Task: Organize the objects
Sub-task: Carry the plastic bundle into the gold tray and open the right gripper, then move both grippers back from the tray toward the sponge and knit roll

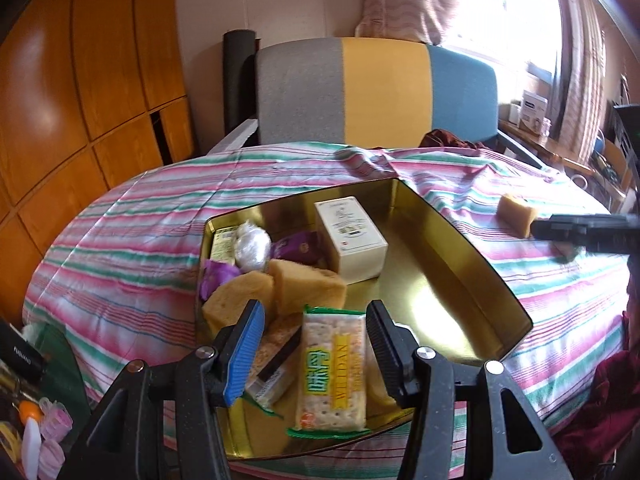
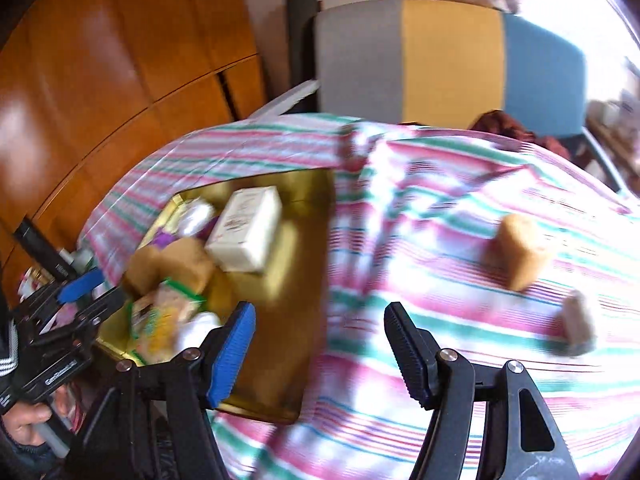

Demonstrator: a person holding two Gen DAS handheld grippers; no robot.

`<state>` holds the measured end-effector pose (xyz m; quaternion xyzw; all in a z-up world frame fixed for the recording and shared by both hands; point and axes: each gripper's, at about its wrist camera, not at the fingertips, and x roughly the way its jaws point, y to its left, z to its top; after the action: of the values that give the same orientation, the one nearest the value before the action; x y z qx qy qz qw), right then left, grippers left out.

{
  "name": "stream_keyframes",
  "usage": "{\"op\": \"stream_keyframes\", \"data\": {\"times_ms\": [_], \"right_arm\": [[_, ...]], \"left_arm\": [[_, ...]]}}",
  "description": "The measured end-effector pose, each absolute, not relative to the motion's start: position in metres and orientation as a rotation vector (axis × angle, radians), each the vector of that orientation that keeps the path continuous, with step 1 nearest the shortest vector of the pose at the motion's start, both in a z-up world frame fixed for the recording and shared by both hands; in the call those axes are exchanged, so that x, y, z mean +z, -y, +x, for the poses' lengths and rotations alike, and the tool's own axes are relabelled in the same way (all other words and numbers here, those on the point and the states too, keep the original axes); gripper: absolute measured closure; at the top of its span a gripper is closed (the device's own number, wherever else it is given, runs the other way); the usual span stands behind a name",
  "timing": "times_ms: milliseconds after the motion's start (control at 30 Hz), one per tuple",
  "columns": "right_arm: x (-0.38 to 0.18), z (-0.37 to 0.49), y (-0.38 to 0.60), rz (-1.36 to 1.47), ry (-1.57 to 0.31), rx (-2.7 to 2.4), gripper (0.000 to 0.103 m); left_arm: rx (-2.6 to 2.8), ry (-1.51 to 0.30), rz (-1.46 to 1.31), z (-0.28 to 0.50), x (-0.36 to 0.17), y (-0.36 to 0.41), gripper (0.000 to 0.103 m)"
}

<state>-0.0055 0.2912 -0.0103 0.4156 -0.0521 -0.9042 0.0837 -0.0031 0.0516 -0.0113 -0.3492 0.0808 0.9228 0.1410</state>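
Note:
An open gold tin (image 1: 452, 248) (image 2: 280, 360) sits on the striped tablecloth (image 1: 132, 240). It holds a white box (image 1: 352, 236) (image 2: 246, 228), two sponge cakes (image 1: 304, 284), purple packets (image 1: 298, 244), a silver-wrapped ball (image 1: 252, 246) and a green-edged cracker pack (image 1: 334, 372). My left gripper (image 1: 316, 344) (image 2: 92, 292) hovers open over the tin's near end; the cracker pack lies below the gap, with neither pad pressing on it. My right gripper (image 2: 320, 348) (image 1: 580, 232) is open and empty over the tin's right edge. Another sponge cake (image 1: 516, 214) (image 2: 520, 252) and a smaller pale piece (image 2: 578, 324) lie on the cloth to the right.
A chair (image 1: 376, 92) with a grey, yellow and blue back stands behind the table. Wooden cabinets (image 1: 80, 100) line the left wall. Small clutter (image 1: 36, 420) lies at the lower left, and dark red cloth (image 1: 600, 412) hangs at the table's right edge. The right wrist view is motion-blurred.

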Motion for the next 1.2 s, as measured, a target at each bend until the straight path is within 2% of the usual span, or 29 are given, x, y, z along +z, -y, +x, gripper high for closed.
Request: {"op": "stream_keyframes", "data": {"times_ms": [300, 400, 467, 633, 733, 833, 900, 1200], "right_arm": [[0.004, 0.002, -0.392, 1.27, 0.251, -2.893, 0.035], [0.008, 0.004, -0.427, 1.279, 0.287, -2.958, 0.032], [0.009, 0.005, -0.451, 1.281, 0.31, -3.004, 0.027], [-0.003, 0.007, -0.507, 1.307, 0.387, -3.11, 0.026], [-0.02, 0.012, -0.54, 1.32, 0.498, -3.159, 0.026], [-0.044, 0.02, -0.574, 1.391, 0.77, -3.145, 0.026], [-0.049, 0.022, -0.588, 1.401, 0.88, -3.143, 0.026], [-0.053, 0.025, -0.596, 1.416, 0.983, -3.112, 0.026]], "left_arm": [[2.619, -0.327, -0.968, 0.002, -0.005, -0.081, 0.049], [2.603, -0.353, -0.957, 0.002, -0.004, -0.09, 0.049], [2.592, -0.374, -0.949, 0.002, -0.003, -0.098, 0.049], [2.553, -0.426, -0.938, 0.003, -0.002, -0.12, 0.049], [2.521, -0.436, -0.943, 0.001, -0.001, -0.135, 0.049], [2.475, -0.394, -0.95, -0.003, 0.001, -0.152, 0.049], [2.429, -0.351, -0.972, -0.007, 0.001, -0.166, 0.049], [2.243, -0.307, -0.997, -0.02, 0.001, -0.25, 0.049]]}}
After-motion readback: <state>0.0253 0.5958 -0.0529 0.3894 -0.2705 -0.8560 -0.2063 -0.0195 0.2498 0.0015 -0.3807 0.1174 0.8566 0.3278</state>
